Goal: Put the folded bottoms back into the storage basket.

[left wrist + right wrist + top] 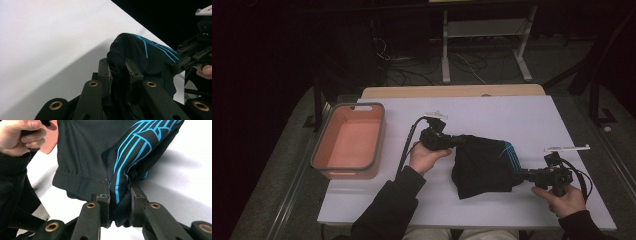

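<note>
I have the black garment [484, 167] pinched in both claws, my left gripper [460, 140] and right gripper [518, 174], mid-table right of the pink bin [348, 141]. Folding underway, I judge; next needs a level, even carry.

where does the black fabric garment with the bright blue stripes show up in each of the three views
High view: the black fabric garment with bright blue stripes hangs right of centre, stretched between the left gripper and the right gripper.
Left gripper view: centre right, pinched in the near jaws.
Right gripper view: top centre, bunched down into the near jaws.
Shared landmark: the blue stripes, over the white table.
</note>
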Demonstrator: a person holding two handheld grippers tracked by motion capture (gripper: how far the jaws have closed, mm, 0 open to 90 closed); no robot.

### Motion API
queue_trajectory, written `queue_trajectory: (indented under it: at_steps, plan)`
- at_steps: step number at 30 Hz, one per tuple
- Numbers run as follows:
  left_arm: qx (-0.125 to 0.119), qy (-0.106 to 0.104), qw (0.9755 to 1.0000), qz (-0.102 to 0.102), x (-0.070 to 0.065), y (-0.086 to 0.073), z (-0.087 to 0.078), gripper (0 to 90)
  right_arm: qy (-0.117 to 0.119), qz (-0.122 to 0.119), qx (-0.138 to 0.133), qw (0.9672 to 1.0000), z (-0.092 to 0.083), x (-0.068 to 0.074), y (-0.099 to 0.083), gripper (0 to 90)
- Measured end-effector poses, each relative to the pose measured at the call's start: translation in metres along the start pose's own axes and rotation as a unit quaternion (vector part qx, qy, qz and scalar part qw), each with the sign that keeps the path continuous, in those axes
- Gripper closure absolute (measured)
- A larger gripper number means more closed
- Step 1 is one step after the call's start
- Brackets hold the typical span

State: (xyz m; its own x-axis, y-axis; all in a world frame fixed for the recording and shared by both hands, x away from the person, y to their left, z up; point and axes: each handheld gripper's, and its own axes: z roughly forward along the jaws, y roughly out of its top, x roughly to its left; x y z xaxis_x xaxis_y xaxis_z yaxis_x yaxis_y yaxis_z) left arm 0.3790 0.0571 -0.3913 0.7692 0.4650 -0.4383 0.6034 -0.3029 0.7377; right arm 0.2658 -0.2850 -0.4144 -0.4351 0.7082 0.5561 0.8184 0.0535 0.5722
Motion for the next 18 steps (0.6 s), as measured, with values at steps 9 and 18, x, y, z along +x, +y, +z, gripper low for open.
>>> queue_trajectory:
  at_steps: [9,18]
  plan:
    - [-0.026,0.005,0.9997,-0.001,-0.001,0.007,-0.014,77.9,-0.001,-0.019,-0.017,0.9997,0.000,0.010,0.009,73.4]
    - [-0.063,0.010,0.9979,-0.005,0.000,0.013,-0.042,78.0,-0.007,-0.047,-0.032,0.9983,0.005,0.026,0.028,73.5]
